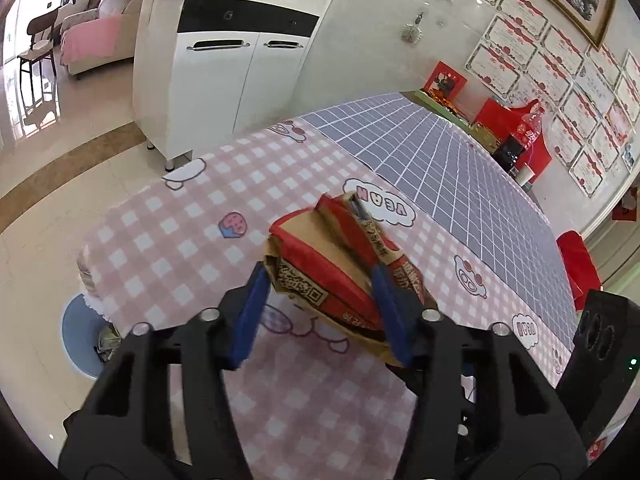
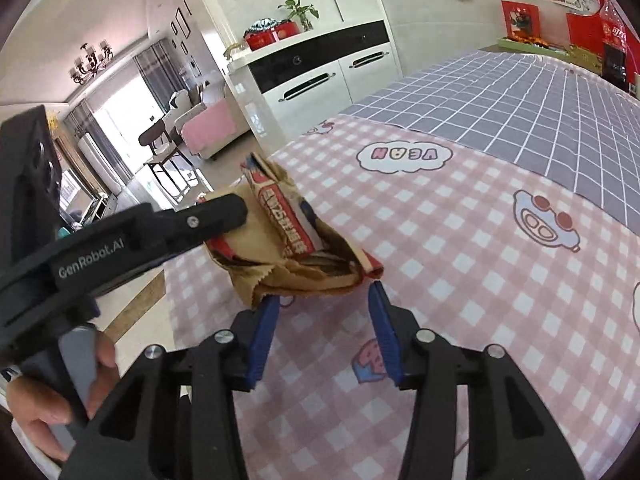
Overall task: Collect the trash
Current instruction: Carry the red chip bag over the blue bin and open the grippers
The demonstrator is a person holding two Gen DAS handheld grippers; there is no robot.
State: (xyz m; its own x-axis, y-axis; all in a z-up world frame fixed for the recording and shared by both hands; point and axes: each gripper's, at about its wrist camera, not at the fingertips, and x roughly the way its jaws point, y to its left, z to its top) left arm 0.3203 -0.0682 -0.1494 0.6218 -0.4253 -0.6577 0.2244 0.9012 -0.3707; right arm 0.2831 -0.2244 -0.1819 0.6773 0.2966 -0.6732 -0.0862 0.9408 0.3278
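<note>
Now crumpled paper bag (image 1: 336, 276) sits between left fingers (image 1: 256, 304).

A lived-in home: a bench (image 1: 172, 248) under a pink checked cartoon cloth, a white sideboard (image 1: 224, 76) beyond it, a sofa (image 1: 100, 36) far left, framed certificates (image 1: 560, 80) covering the right wall.
</note>
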